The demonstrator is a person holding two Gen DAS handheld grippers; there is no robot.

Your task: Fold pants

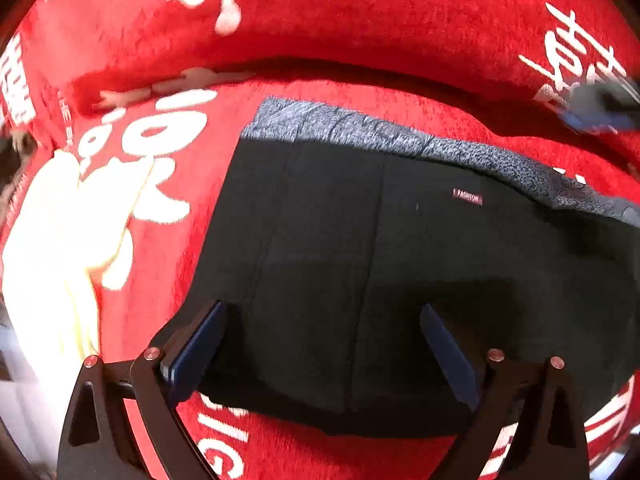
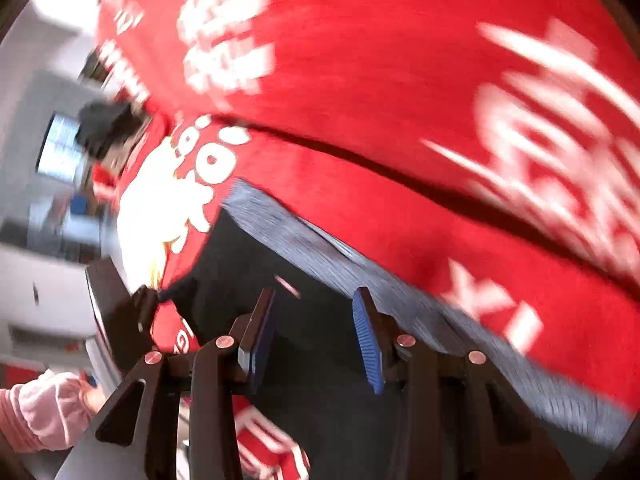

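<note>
The pants (image 1: 360, 264) are a dark, almost black, smooth matte fabric, folded into a flat rectangular block with straight seams running along it. Along the far edge runs a band of mottled grey-blue heathered knit (image 1: 400, 136), coarser in texture than the dark cloth. A small reddish label with pale lettering (image 1: 467, 198) sits on the dark fabric below that band.

The pants lie directly under and ahead of the left gripper (image 1: 324, 344), whose two black fingers with dark blue pads stand spread wide over the cloth, nothing between them: released. In the right wrist view the right gripper (image 2: 316, 340) hovers over the same dark fabric, the grey band just beyond and to the right of its ribbed blue pad (image 2: 368, 344). Its jaws stand partly apart with only air between the pads, not pressing on anything. This view is smeared by motion blur.

The surface under the pants is a plush red cloth (image 1: 400, 32) with a fuzzy nap and large white printed characters; a deep fold crosses it beyond the pants. To the left of the left gripper lies a pale cream patch (image 1: 60, 248), overexposed. In the right wrist view, a pink ribbed sleeve (image 2: 40, 412) shows at lower left, and a blurred pale room with grey shapes beyond the cloth's edge.
</note>
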